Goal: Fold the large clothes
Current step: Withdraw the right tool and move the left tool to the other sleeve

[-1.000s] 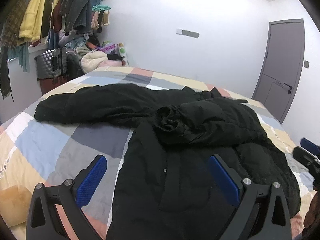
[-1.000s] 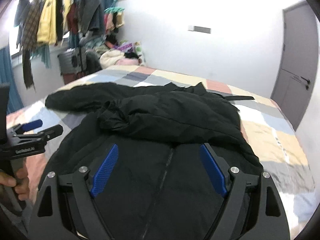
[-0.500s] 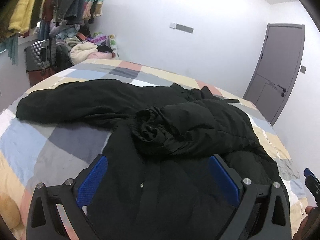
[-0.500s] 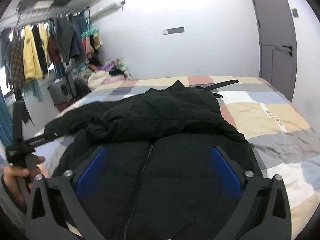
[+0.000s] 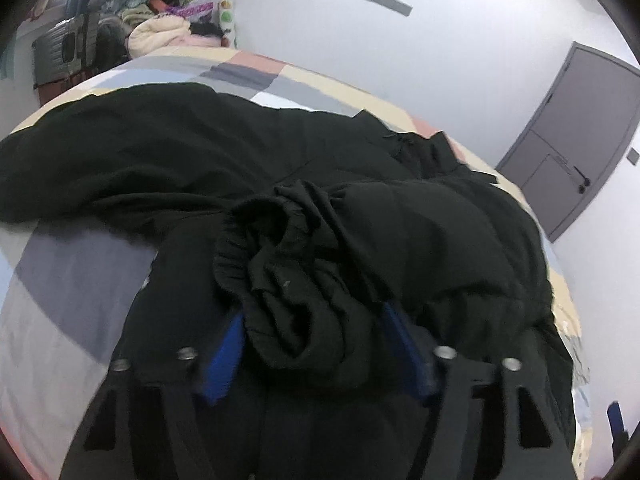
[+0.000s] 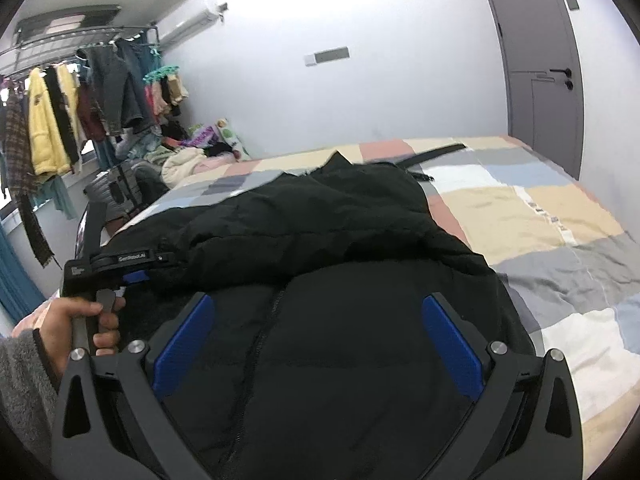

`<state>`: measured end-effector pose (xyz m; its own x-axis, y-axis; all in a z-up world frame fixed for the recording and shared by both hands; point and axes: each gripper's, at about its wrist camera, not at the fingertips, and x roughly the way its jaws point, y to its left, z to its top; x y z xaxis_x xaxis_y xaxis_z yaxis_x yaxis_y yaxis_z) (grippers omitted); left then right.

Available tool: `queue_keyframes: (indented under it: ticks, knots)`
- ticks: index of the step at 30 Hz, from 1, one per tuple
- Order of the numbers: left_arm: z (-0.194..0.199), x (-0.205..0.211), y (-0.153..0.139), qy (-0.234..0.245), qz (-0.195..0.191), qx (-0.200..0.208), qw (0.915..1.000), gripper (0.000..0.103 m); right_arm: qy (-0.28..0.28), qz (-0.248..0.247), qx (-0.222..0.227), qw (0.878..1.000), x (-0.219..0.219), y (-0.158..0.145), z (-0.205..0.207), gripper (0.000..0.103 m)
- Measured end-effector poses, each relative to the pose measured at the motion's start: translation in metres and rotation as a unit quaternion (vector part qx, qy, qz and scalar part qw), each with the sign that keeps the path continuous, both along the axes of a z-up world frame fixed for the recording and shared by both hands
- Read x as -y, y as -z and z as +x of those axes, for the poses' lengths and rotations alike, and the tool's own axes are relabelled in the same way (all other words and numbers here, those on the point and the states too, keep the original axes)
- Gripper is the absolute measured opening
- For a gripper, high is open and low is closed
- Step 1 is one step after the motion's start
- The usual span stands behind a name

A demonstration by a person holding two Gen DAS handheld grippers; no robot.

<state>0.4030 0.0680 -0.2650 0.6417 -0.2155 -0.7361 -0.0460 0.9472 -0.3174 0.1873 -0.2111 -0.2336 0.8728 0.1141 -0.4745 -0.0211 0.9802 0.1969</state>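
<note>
A large black padded jacket (image 5: 420, 240) lies zipper-up on the patchwork bedspread (image 5: 68, 272). One sleeve is folded across its chest, and its bunched cuff (image 5: 288, 276) sits between the blue pads of my left gripper (image 5: 316, 344), whose jaws stand apart around the cuff. The other sleeve (image 5: 120, 148) stretches out to the left. My right gripper (image 6: 316, 340) is open and empty above the jacket's (image 6: 340, 280) lower front. The left gripper (image 6: 132, 268) also shows in the right wrist view, held by a hand at the jacket's left side.
A rack of hanging clothes (image 6: 72, 120), a suitcase (image 6: 120, 188) and a pile of laundry (image 6: 188, 160) stand beyond the bed's far left. A grey door (image 6: 540, 72) is at the right. A black strap (image 6: 436, 156) lies near the jacket's collar.
My left gripper has moved forward and down onto the folded sleeve, so its pads now flank the cuff. My right gripper has drifted slightly and stays open.
</note>
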Motion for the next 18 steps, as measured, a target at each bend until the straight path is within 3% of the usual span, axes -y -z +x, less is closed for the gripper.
queue_keyframes:
  ticks: [4, 8, 11, 13, 18]
  knots:
    - [0.019, 0.003, -0.013, -0.009, 0.038, 0.0, 0.9992, 0.024, 0.025, 0.012, -0.012, 1.0, 0.014, 0.008, 0.012, 0.103]
    - [0.029, 0.006, -0.053, -0.016, 0.092, 0.059, 0.9939, 0.017, 0.033, 0.011, -0.015, 0.999, 0.017, 0.011, 0.02, 0.103]
    - [0.035, 0.001, -0.067, -0.029, 0.11, 0.086, 0.9897, 0.015, 0.024, 0.012, -0.018, 0.999, 0.014, 0.012, 0.023, 0.103]
    - [0.047, -0.001, -0.061, -0.039, 0.127, 0.078, 0.9881, 0.015, 0.018, 0.004, -0.018, 1.0, 0.011, 0.011, 0.025, 0.103]
    - [0.072, -0.001, -0.011, -0.049, 0.154, 0.009, 0.9868, 0.014, 0.003, -0.007, -0.014, 1.0, 0.009, 0.011, 0.024, 0.103]
